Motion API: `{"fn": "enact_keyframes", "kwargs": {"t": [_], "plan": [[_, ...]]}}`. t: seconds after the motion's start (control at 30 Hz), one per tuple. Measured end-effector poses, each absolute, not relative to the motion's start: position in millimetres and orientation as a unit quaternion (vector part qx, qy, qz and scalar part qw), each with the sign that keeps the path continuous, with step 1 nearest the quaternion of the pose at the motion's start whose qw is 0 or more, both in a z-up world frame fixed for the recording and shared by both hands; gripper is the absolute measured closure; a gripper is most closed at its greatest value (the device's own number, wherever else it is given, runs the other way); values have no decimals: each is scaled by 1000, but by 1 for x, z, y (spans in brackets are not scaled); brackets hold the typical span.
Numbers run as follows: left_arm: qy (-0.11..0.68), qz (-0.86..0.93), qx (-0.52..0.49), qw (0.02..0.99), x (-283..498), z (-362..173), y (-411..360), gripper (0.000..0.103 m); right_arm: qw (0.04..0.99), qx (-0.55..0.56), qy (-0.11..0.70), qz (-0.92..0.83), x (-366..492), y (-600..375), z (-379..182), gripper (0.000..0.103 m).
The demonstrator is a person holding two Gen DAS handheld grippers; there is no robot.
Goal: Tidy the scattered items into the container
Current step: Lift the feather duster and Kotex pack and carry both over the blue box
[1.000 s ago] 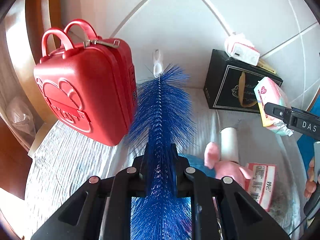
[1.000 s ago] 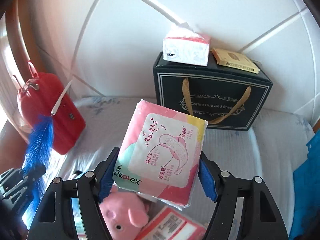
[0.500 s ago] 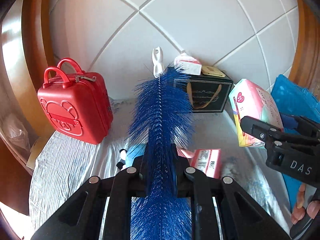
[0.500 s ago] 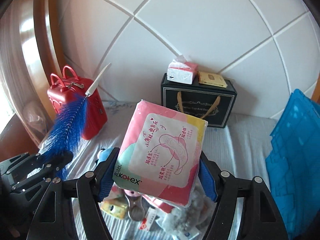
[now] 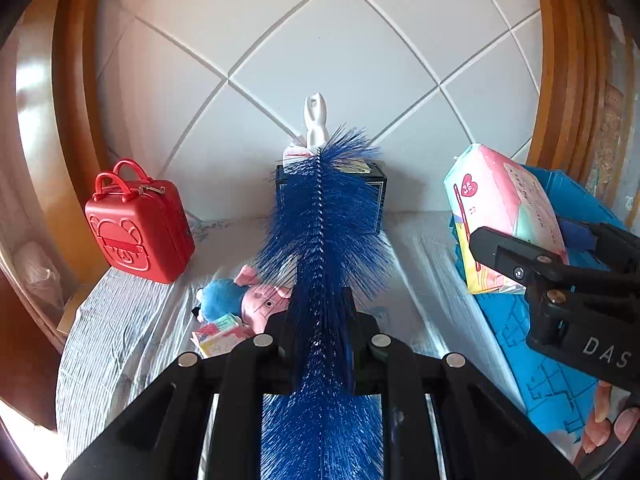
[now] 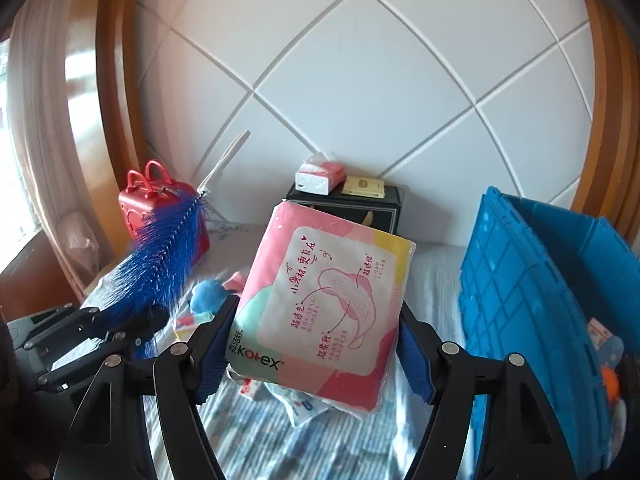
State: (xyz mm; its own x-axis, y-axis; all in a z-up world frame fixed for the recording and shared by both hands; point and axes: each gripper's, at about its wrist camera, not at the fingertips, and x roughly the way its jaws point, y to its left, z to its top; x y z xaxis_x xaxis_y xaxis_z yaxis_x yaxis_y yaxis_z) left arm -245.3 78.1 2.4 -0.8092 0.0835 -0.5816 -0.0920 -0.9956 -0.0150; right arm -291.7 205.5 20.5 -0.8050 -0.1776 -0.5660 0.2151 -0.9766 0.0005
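Note:
My left gripper [image 5: 320, 320] is shut on a blue bottle brush [image 5: 326, 224] whose white handle tip points away from me; the same brush [image 6: 164, 256] shows at the left of the right wrist view. My right gripper [image 6: 316, 344] is shut on a pink pad packet [image 6: 324, 304], held up above the bed; that packet [image 5: 500, 208] also appears at the right of the left wrist view. The blue crate [image 6: 532, 280] stands at the right, with small items inside. A pink and blue plush toy [image 5: 244, 300] and small packets [image 5: 220, 334] lie on the striped cloth below.
A red mini suitcase [image 5: 140, 228] stands at the back left. A black gift bag [image 6: 360, 204] sits against the tiled wall, carrying a tissue pack [image 6: 320, 176] and a gold box [image 6: 364, 188]. Wooden frames border both sides. A person's fingers [image 5: 608, 428] show at lower right.
Both grippers have pulled back and risen with their loads. The suitcase and gift bag look smaller and farther. The blue crate has come into view at the right.

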Motion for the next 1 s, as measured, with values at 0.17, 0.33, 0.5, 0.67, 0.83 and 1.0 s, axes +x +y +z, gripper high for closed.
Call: {"fn": "enact_keyframes", "kwargs": {"t": [0.17,0.33,0.5,0.67,0.83,1.0], "plan": [[5,953,-299,54,-201,22,137,87,105,270,46,-956,-243,265,50,31],[29,956,-277,93,-178,52,196,87,85,249,41,-964,-204,322,79,31],[33,955,-255,150,-165,88,259,87,23,235,36,-971,-171,389,107,31],[48,947,-249,195,-153,116,337,87,-34,236,31,-971,-143,460,125,31],[44,941,-259,215,-157,125,418,87,-62,241,36,-968,-137,532,126,31],[33,933,-294,204,-184,117,493,88,-56,267,60,-960,-153,598,111,31]]}}
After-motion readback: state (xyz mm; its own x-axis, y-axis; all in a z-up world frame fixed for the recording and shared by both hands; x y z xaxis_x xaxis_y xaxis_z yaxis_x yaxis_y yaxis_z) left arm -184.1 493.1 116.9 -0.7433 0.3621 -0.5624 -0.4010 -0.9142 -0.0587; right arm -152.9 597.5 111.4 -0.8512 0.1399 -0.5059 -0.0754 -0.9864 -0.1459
